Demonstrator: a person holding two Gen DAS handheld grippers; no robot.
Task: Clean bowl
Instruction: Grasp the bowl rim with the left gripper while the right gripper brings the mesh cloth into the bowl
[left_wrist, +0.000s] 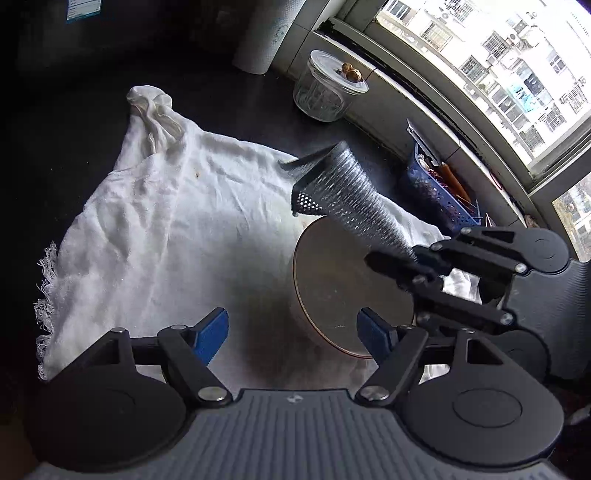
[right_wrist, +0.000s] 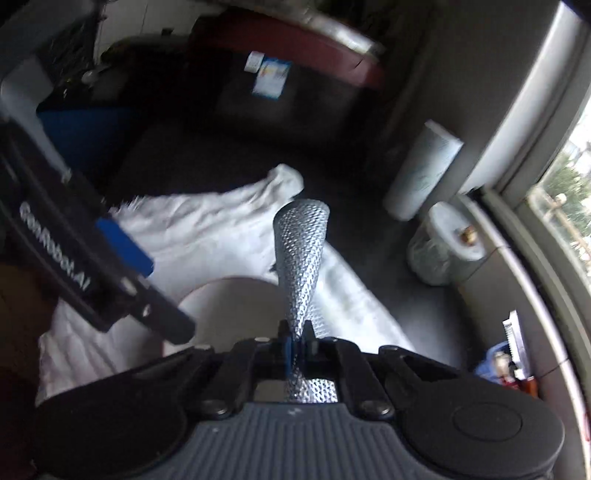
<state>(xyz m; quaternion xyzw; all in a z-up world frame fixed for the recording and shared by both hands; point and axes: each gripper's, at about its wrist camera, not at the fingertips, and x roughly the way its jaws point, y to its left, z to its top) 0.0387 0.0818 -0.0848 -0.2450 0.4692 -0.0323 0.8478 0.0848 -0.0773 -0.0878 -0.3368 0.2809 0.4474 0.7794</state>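
One label, "GenRobot.AI", reads on the open left gripper (left_wrist: 291, 334) over the upturned bowl (left_wrist: 343, 291); right gripper (right_wrist: 295, 345) pinches a mesh cloth (right_wrist: 301, 251).

White woven cloth (left_wrist: 177, 221): matt, creased, frayed fringe at one edge. Grey perforated mesh sheet (left_wrist: 351, 188): dimpled, with a silvery sheen, looked like flexible plastic or rubber. Round bowl (left_wrist: 332, 280): smooth, dull tan surface, thin reddish rim. Clear ribbed glass jar (left_wrist: 321, 96): glossy. Blue basket (left_wrist: 436, 195): perforated plastic. Dark bench (left_wrist: 240, 107): matt.
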